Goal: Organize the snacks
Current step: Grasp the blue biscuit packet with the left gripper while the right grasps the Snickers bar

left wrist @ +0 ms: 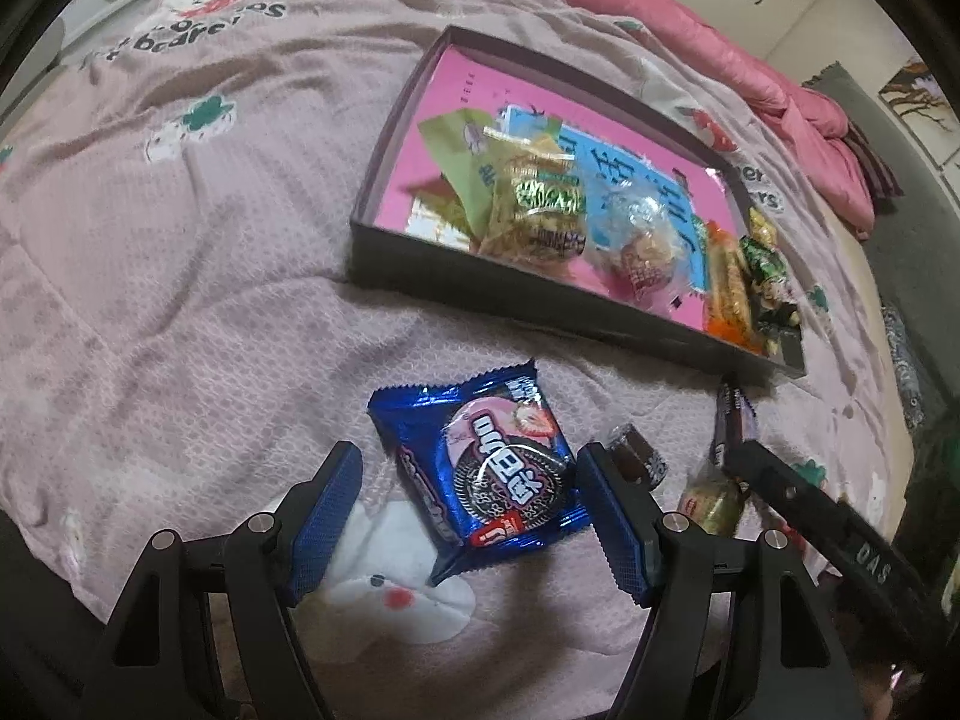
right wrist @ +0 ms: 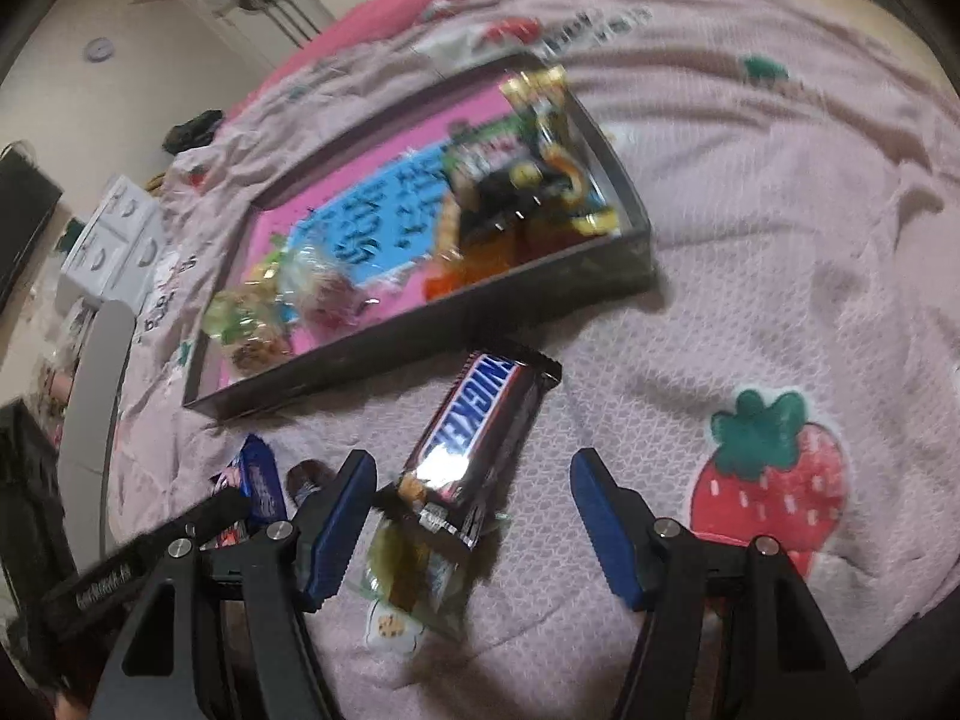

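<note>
A shallow dark box [left wrist: 480, 285] with a pink bottom lies on the bed and holds several snack packets; it also shows in the right wrist view [right wrist: 420, 330]. My left gripper [left wrist: 469, 516] is open, its blue pads on either side of a blue Oreo packet [left wrist: 486, 474] lying on the blanket. My right gripper [right wrist: 474, 516] is open around the near end of a Snickers bar [right wrist: 480, 432], which lies over a green cookie packet [right wrist: 408, 576]. A small brown candy [left wrist: 636, 456] lies right of the Oreo packet.
The pink blanket [left wrist: 210, 240] with strawberry prints covers the bed. A pink duvet [left wrist: 780, 96] is bunched beyond the box. The right gripper's body [left wrist: 840, 528] shows low right in the left wrist view. A white drawer unit [right wrist: 114, 240] stands beside the bed.
</note>
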Action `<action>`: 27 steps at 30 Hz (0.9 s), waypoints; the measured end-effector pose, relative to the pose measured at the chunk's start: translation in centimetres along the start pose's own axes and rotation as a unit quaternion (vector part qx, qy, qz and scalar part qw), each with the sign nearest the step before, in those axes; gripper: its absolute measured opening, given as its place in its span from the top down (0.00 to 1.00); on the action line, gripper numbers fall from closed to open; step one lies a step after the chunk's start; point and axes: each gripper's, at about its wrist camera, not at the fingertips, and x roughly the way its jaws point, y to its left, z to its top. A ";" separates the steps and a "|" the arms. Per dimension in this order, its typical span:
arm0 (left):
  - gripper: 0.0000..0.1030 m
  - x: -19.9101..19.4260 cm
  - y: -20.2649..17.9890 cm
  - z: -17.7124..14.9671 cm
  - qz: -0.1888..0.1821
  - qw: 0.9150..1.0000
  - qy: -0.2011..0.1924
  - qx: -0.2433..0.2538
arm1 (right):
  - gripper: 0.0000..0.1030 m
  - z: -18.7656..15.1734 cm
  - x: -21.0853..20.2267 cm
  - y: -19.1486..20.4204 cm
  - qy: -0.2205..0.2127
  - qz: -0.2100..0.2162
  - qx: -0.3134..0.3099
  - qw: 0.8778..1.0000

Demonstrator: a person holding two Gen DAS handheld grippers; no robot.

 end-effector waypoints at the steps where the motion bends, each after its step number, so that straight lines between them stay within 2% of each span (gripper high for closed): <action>1: 0.25 0.2 -0.2 -0.1 0.005 1.000 0.001 -0.002 | 0.35 0.2 0.3 -0.2 -0.002 0.001 0.007 1.000; 4: 0.24 0.5 -0.7 -0.2 0.017 1.000 -0.002 -0.002 | 0.36 0.7 0.8 0.1 -0.010 -0.003 -0.001 1.000; 6: 0.24 0.8 -0.9 -0.3 0.026 1.000 -0.004 -0.003 | 0.46 0.9 1.1 0.3 -0.011 -0.014 -0.013 1.000; 8: 0.24 0.9 -0.9 -0.3 0.030 1.000 -0.006 -0.005 | 0.50 1.0 1.7 0.6 -0.006 -0.027 -0.032 0.999; 12: 0.24 1.1 -0.9 -0.4 0.035 0.999 -0.010 -0.007 | 0.65 0.9 2.2 1.6 -0.002 -0.058 -0.080 0.995; 14: 0.23 1.3 -0.8 -0.2 0.033 0.999 -0.013 -0.011 | 0.67 0.7 2.1 1.9 0.000 -0.070 -0.104 0.992; 17: 0.25 1.6 -1.0 -0.1 0.039 0.999 -0.012 -0.008 | 0.70 0.6 1.4 1.5 -0.003 -0.056 -0.096 0.994; 18: 0.27 1.7 -1.3 -0.1 0.041 0.999 -0.015 -0.002 | 0.70 0.6 1.2 1.3 -0.002 -0.051 -0.092 0.994; 20: 0.44 1.8 -2.1 -0.1 0.036 0.999 -0.018 0.015 | 0.71 0.6 0.5 0.7 -0.002 -0.040 -0.080 0.996; 22: 0.56 2.1 -3.2 -0.1 0.033 0.999 -0.016 0.040 | 0.71 0.6 -0.3 0.3 -0.007 -0.028 -0.072 0.997; 27: 0.68 2.4 -4.2 0.1 0.025 0.998 -0.010 0.061 | 0.71 0.4 -1.8 0.3 -0.024 -0.014 -0.077 0.997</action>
